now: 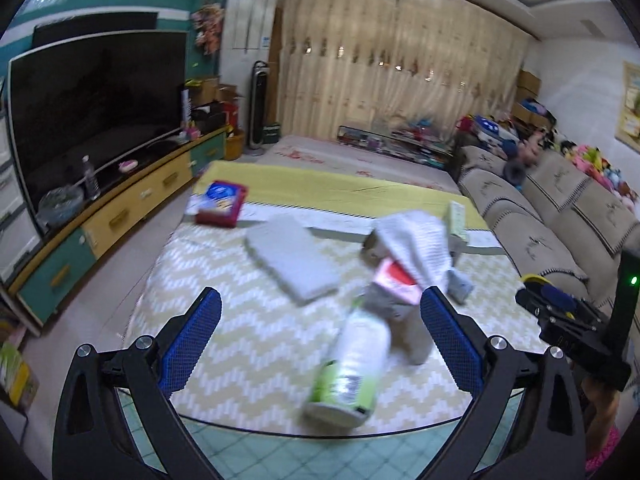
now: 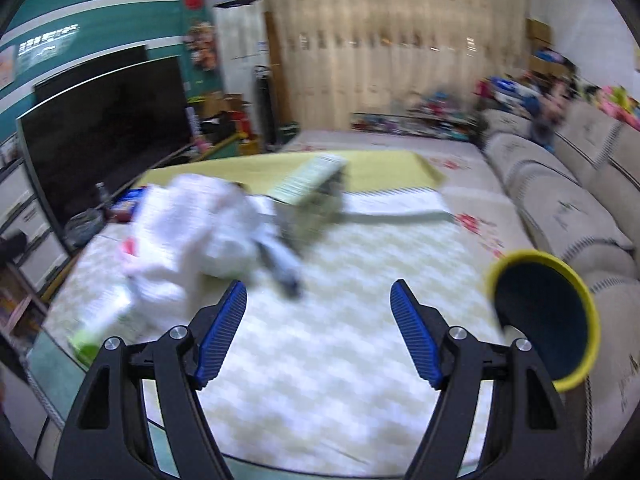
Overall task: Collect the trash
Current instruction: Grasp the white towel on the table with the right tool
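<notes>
A white and green bottle (image 1: 352, 364) lies on its side on the zigzag-cloth table (image 1: 240, 344), between the open fingers of my left gripper (image 1: 320, 312). Behind it is a heap of crumpled white tissue (image 1: 416, 248) with a pink wrapper (image 1: 396, 280). In the right wrist view the same heap (image 2: 192, 216) and bottle (image 2: 104, 320) lie left of my open, empty right gripper (image 2: 318, 296). A yellow-rimmed dark bin (image 2: 548, 320) stands at the table's right edge. The views are blurred.
A grey folded cloth (image 1: 292, 256), a red box (image 1: 222, 204) and a green box (image 2: 316, 184) lie on the table. A TV and cabinet (image 1: 96, 208) stand left, a sofa (image 1: 560, 216) right. My right gripper's body (image 1: 580, 320) shows at right.
</notes>
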Available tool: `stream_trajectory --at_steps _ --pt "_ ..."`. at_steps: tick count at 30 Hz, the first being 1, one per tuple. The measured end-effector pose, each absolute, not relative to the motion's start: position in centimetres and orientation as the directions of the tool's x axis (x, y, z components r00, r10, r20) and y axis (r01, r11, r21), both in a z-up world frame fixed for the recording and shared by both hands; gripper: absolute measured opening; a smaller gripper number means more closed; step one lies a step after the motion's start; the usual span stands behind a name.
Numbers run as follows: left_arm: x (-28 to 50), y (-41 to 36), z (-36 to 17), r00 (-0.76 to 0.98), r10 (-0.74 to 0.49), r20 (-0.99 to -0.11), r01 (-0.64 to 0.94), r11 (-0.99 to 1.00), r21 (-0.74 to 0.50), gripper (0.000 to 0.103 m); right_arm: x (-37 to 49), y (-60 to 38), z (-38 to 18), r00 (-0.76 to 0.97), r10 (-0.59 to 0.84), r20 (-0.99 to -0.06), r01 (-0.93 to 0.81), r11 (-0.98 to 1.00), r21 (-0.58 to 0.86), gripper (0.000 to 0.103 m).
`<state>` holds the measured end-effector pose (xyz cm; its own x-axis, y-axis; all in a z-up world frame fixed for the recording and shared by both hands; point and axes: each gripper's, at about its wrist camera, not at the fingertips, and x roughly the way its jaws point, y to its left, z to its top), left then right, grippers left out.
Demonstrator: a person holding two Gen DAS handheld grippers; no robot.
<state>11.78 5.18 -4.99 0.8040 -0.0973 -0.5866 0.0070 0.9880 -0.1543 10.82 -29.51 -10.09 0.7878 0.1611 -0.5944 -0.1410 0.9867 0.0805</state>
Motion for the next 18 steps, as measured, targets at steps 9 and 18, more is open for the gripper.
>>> stream_trajectory --at_steps 9,18 --pt "12.0 6.7 -6.5 0.798 -0.106 -0.593 -0.002 0.984 -0.178 0.098 14.3 -22.2 -9.1 0.753 0.265 -0.603 -0.256 0.961 0.103 0.07" --pt "12.4 7.5 -7.4 0.789 -0.118 -0.603 -0.012 0.978 -0.207 0.098 17.6 -19.7 -10.6 0.685 0.311 -0.658 -0.281 0.947 0.156 0.062"
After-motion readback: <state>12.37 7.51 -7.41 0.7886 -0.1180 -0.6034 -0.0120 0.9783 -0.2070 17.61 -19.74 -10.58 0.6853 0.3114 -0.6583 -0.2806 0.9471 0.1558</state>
